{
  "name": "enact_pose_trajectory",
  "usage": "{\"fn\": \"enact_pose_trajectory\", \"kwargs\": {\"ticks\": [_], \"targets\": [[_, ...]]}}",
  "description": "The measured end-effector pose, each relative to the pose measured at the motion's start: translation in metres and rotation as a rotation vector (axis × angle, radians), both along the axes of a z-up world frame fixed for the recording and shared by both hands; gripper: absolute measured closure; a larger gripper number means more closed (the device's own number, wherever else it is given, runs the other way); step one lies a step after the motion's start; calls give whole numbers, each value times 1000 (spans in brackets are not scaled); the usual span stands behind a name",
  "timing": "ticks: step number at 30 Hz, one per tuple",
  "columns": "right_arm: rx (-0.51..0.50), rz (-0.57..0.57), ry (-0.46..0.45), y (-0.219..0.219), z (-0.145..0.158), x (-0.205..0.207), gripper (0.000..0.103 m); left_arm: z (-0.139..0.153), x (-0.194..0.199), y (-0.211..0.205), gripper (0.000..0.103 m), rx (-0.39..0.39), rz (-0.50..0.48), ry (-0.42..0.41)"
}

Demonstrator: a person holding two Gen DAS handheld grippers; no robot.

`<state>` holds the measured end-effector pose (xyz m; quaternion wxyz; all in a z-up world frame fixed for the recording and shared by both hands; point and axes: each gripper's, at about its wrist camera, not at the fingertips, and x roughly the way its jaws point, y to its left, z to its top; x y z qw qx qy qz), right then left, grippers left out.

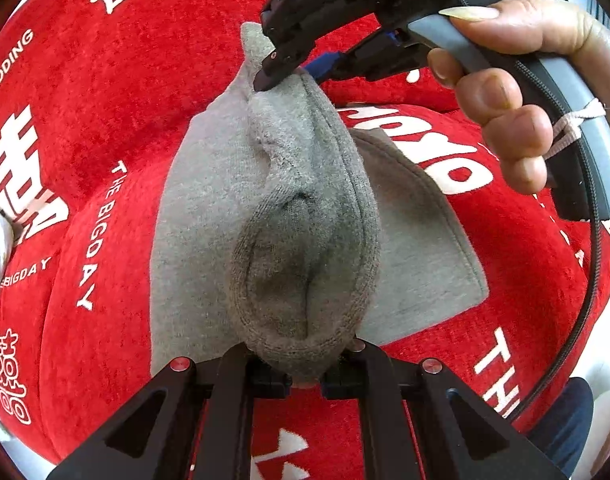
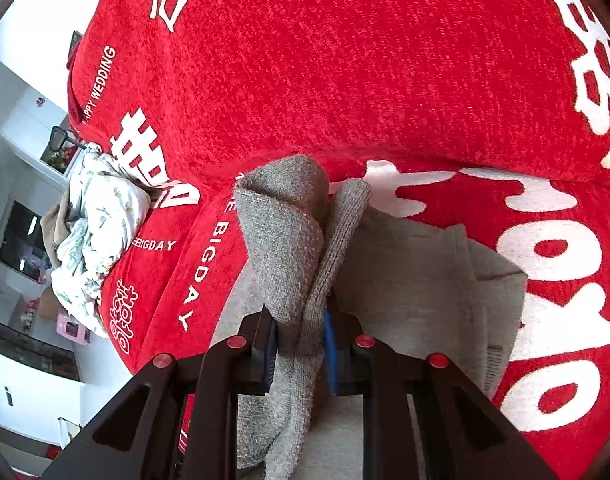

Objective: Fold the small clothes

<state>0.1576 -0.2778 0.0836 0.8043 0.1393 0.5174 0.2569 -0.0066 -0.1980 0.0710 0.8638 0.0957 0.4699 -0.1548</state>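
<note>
Here, small grey knit garment (image 1: 305, 216) lifted over red sofa cover with white lettering (image 1: 117, 92). Left gripper (image 1: 305, 380) pinches its ribbed hem; right gripper (image 2: 301, 344), in person's hand (image 1: 517, 92), clamps the other edge. Crumpled floral cloth (image 2: 97, 236) lies well apart.

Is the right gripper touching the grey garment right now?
Touching. The right wrist view shows the right gripper pinching the grey garment between its blue pads.
</note>
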Motion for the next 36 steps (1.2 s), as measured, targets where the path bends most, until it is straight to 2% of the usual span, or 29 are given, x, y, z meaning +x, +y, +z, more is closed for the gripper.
{"fn": "enact_pose_trajectory", "kwargs": {"ticks": [10,20,36], "targets": [[0,-1,-12,-14,1,0,81,-1,9,-11,93,-21,-17,39],[7,-19,-17,-39,-3,-1,82,-4,2,-42,93,52,-54,7],[47,-84,7,-83,-26,0,82,-12,6,-69,93,84,-120,14]]}}
